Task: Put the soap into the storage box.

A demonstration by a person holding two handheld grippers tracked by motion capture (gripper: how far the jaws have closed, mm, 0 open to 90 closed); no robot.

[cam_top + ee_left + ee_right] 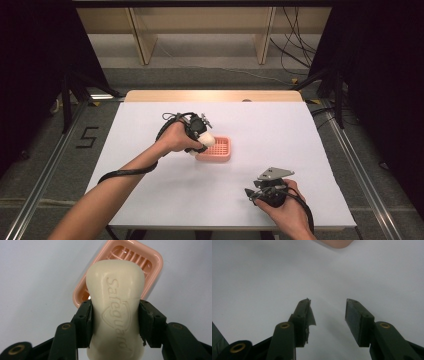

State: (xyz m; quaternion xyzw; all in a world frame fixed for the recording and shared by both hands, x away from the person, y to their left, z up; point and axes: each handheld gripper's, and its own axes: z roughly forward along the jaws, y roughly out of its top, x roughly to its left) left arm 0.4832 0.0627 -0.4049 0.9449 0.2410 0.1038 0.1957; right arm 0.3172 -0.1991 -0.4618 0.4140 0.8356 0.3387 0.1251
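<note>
1. The cream bar of soap (115, 307) is held up off the surface, clamped at its waist between the fingers (83, 322) of the left gripper (199, 131). "Safeguard" is pressed into its upper face. It is smooth, waxy and rounded, pinched narrower in the middle.
2. The bar's long axis runs straight out along the fingers, towards 12 o'clock in the left gripper view. Its free end hangs over the near rim of the pink soap dish (152, 270).
3. The dish looks like glossy plastic, a rounded rectangle with a slatted floor for draining. In the high view it sits mid-surface, just to the 3 o'clock side of the left hand (176, 137). I'd judge the coming move a short lowering of the bar into the dish, and the left hand is plainly the nearer one.
4. The right gripper (265, 192) rests well apart, near the surface's front edge at about 5 o'clock from the dish, its fingers (355, 317) spread with nothing between them.
5. The surface (280, 130) is plain matt white.
</note>
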